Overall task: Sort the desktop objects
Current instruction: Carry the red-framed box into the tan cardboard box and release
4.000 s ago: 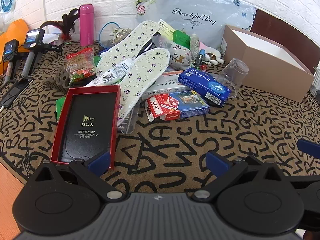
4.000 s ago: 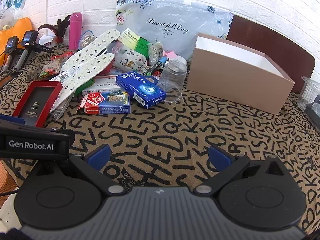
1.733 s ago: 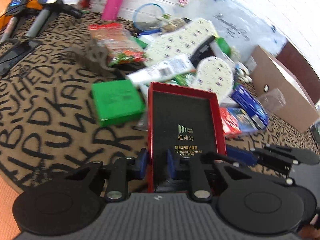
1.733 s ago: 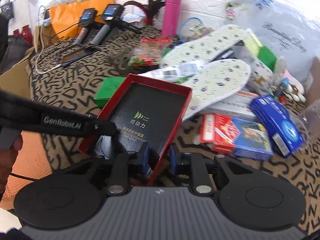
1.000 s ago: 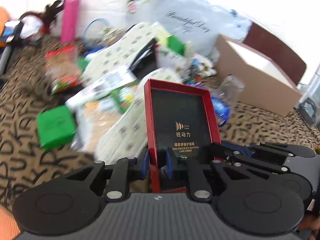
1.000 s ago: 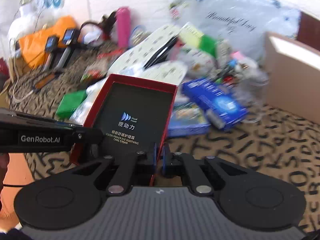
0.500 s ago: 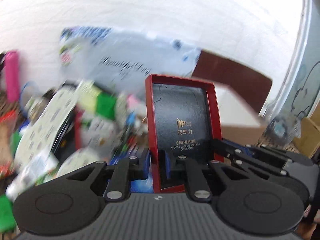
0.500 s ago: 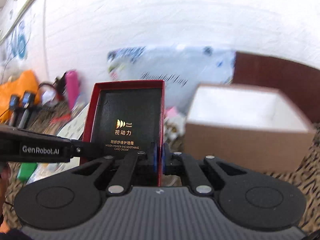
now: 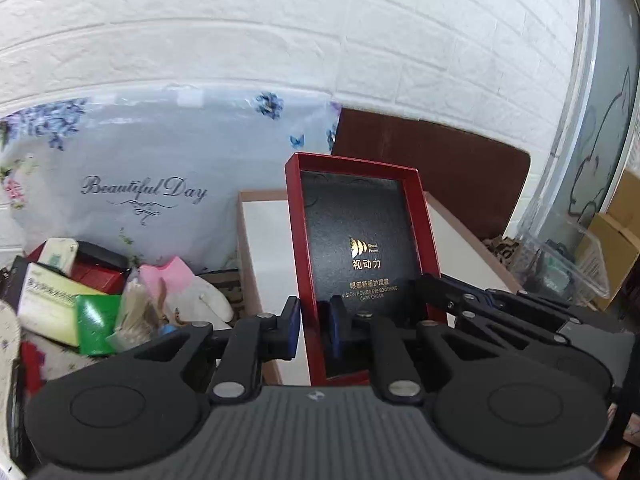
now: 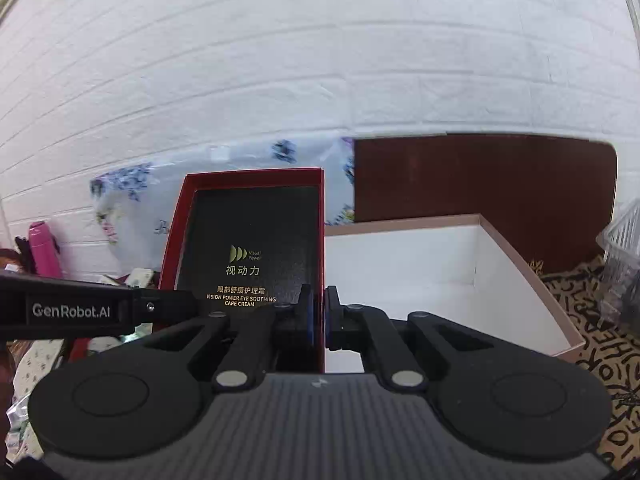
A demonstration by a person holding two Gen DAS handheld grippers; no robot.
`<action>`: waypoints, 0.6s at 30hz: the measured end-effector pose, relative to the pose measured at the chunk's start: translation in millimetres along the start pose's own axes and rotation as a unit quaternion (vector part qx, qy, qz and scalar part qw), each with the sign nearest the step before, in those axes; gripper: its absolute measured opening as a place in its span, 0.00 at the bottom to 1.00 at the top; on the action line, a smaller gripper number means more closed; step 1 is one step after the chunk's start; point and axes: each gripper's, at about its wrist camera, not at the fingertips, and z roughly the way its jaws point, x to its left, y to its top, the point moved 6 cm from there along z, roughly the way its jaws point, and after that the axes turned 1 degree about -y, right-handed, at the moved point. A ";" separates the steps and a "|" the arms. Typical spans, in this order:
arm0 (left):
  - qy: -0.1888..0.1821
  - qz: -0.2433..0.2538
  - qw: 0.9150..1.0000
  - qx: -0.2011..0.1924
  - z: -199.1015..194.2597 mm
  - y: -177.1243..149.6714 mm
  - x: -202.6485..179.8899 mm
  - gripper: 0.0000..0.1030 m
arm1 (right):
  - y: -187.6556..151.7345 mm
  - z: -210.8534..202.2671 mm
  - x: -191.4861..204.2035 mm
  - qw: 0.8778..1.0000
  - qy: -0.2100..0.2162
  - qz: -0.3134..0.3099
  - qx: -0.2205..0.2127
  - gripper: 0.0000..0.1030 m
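A red box with a black insert point(image 9: 360, 216) is held upright by both grippers, above and in front of the open brown cardboard box with a white inside point(image 9: 264, 248). My left gripper point(image 9: 314, 330) is shut on the box's left red wall. My right gripper point(image 10: 318, 318) is shut on its right red wall point(image 10: 318, 240). In the right wrist view the cardboard box point(image 10: 440, 264) lies just right of the red box and looks empty.
A floral "Beautiful Day" bag point(image 9: 140, 192) leans on the white brick wall. A heap of small items point(image 9: 92, 300) lies left of the cardboard box. A brown board point(image 10: 480, 176) stands behind it. A clear plastic tray point(image 9: 560, 260) sits at right.
Both grippers have carried the red box further up and right, from over the clutter to the cardboard box's opening. The grip is unchanged.
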 end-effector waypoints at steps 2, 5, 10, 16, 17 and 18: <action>0.002 0.001 1.000 0.014 18.8 -0.5 -2.3 0.14 | -3.9 18.0 -6.8 1.000 -0.006 0.003 0.015 0.02; 0.000 0.007 0.999 0.038 42.7 -3.3 -5.3 0.14 | -7.9 39.3 -18.2 0.999 -0.011 0.008 0.038 0.02; -0.004 0.017 0.998 0.061 63.0 -14.8 -7.9 0.15 | -21.2 67.7 -38.5 0.995 -0.005 0.036 0.091 0.02; 0.008 0.022 0.997 0.077 73.9 -24.6 1.5 0.15 | -36.5 83.8 -37.0 0.991 0.002 0.029 0.131 0.03; 0.007 0.019 0.997 0.080 75.0 -25.7 3.7 0.15 | -37.4 85.7 -36.4 0.990 0.005 0.030 0.135 0.03; 0.006 0.018 0.997 0.078 74.7 -25.8 5.1 0.16 | -38.5 87.7 -35.7 0.990 0.009 0.033 0.140 0.03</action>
